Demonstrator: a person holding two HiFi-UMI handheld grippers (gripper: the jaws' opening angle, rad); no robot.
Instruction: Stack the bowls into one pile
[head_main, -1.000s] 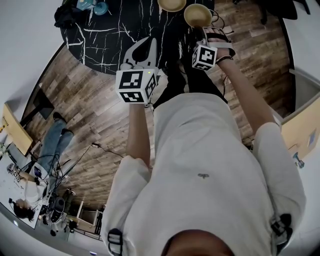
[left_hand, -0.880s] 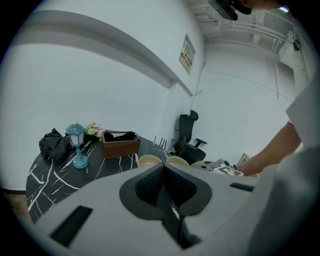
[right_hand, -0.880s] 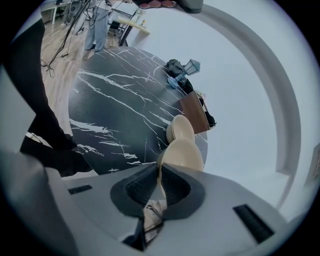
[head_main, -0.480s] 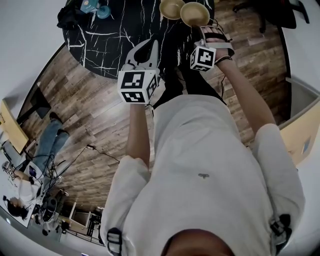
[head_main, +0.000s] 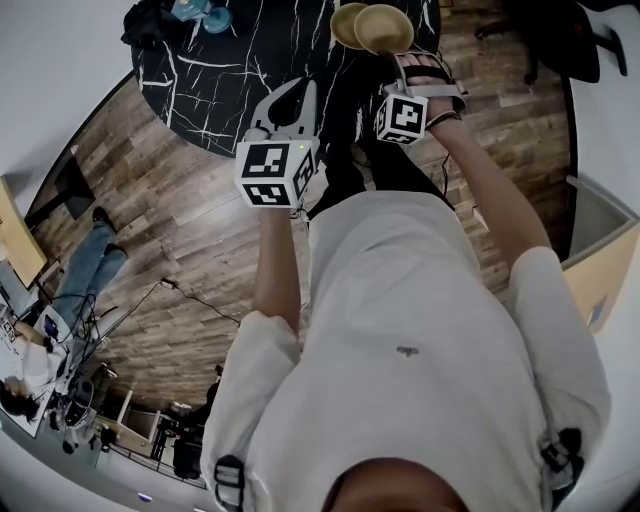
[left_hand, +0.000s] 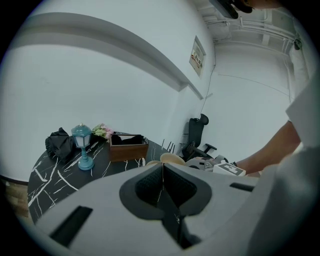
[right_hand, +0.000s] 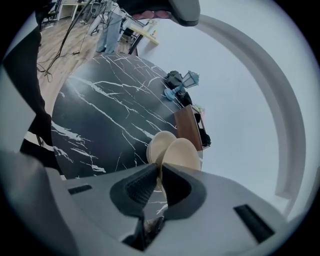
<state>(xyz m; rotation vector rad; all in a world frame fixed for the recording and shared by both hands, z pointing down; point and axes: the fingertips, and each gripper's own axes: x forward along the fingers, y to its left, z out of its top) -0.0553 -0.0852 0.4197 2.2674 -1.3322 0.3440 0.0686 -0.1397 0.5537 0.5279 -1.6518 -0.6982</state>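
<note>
Clamping tan bowl (right_hand: 184, 154) partly over second bowl (right_hand: 156, 144), right gripper (right_hand: 160, 175) fingers (right_hand: 137, 187) (just eased slightly wider); left gripper (left_hand: 162, 170) fingers (left_hand: 150, 187) together.

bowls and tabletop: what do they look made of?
Each bowl: plain tan, smooth, low sheen, thin rim; probably plastic or bamboo fibre, unclear. Tabletop: black with white veins, slight gloss; marble or marble-print laminate.

no words or numbers can be read here. the wall sign (left_hand: 198, 55) is too small to make out.
</note>
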